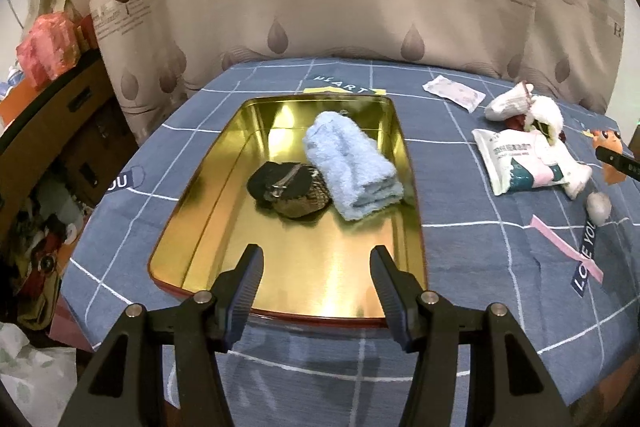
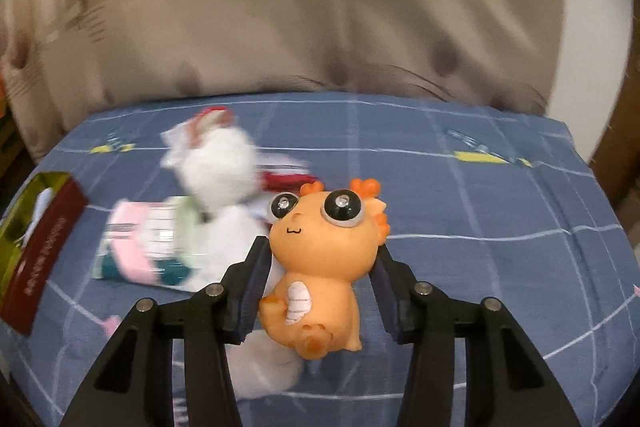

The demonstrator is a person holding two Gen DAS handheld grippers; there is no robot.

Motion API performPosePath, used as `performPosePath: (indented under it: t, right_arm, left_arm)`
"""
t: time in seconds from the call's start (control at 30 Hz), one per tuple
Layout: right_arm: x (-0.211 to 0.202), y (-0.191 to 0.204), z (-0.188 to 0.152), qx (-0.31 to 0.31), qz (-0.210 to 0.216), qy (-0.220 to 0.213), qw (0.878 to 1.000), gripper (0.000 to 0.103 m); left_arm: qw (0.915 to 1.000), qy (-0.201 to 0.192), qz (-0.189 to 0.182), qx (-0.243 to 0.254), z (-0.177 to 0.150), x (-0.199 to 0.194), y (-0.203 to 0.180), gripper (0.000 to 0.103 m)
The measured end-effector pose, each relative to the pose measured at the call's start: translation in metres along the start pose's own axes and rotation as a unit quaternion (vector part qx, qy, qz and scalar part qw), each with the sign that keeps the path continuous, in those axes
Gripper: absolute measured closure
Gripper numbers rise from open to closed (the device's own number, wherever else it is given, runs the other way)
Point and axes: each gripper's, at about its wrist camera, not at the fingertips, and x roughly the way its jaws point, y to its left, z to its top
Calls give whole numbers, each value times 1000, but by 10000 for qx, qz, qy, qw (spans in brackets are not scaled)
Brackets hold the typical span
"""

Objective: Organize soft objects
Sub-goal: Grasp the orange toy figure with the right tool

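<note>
Now the right gripper (image 2: pixel 320 259) is clamping an orange dragon toy (image 2: pixel 320 267) just right of the gold tin (image 1: pixel 320 287), while the left gripper (image 1: pixel 316 259) is hovering wide above the tin's near edge.

Warm, dim indoor light; the gold tin (image 1: pixel 288 187) glares with bright reflections on its floor and far wall. Both fisheye views bend strongly at the edges, with black corners. The right view is motion-blurred across the curtain (image 2: pixel 320 27) and white plush (image 2: pixel 220 167), while the orange toy (image 2: pixel 320 247) stays sharp.
</note>
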Motion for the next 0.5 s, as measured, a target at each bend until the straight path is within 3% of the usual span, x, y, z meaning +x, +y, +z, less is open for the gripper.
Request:
performPosePath:
  t: [0.37, 0.5]
  right_arm:
    - [28, -68, -18, 210, -654, 247, 9973, 58]
    - [32, -74, -19, 265, -478, 304, 9980, 57]
  left_arm:
    - [9988, -118, -377, 305, 3, -11, -30, 46]
    - [9962, -41, -645, 592, 7, -13, -59, 46]
